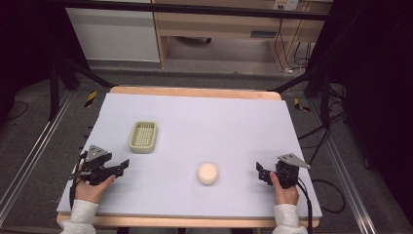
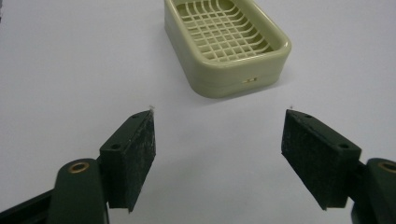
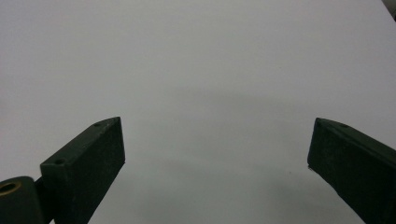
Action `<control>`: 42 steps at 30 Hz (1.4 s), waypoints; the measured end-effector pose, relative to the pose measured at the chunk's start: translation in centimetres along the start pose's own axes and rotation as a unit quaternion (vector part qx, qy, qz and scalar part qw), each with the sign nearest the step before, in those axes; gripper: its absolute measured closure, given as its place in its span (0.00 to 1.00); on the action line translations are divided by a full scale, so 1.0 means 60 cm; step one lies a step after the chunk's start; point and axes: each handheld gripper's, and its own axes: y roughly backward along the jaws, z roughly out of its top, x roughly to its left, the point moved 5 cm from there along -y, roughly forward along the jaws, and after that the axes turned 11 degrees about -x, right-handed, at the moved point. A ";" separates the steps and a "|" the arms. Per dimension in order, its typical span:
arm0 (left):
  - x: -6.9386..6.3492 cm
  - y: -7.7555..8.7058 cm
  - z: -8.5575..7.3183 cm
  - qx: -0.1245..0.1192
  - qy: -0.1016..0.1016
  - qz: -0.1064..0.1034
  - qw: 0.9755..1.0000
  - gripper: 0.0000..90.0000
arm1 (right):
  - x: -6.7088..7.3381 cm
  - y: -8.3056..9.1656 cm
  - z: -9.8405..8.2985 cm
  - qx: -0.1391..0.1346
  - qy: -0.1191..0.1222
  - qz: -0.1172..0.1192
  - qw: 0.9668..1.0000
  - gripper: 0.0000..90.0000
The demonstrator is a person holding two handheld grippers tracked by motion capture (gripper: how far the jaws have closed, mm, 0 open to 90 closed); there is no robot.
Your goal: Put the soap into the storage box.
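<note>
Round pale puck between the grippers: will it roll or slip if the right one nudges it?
The pale round puck seems to lie flat on the table, so it would likely slide rather than roll. Its smooth, soap-like look suggests a slippery grip. The right hand-held gripper stands open beside it, not touching.

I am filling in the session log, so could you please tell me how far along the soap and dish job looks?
Nothing looks done: the round soap lies on the table, apart from the empty soap dish. Nothing is in hand: the left gripper and right gripper are open. If the soap belongs in the dish, picking and placing remain.
</note>
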 end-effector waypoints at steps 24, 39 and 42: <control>-0.045 0.005 0.028 -0.013 -0.018 -0.035 0.999 0.29 | 0.000 -0.005 -0.002 0.016 0.004 0.002 1.000 0.05; -0.084 -0.001 0.035 -0.013 -0.030 -0.061 0.998 0.27 | 0.002 -0.006 -0.003 0.021 0.004 0.004 1.000 0.05; -0.091 -0.004 0.035 -0.009 -0.038 -0.066 0.997 0.26 | 0.002 -0.007 -0.003 0.022 0.007 0.003 1.000 0.05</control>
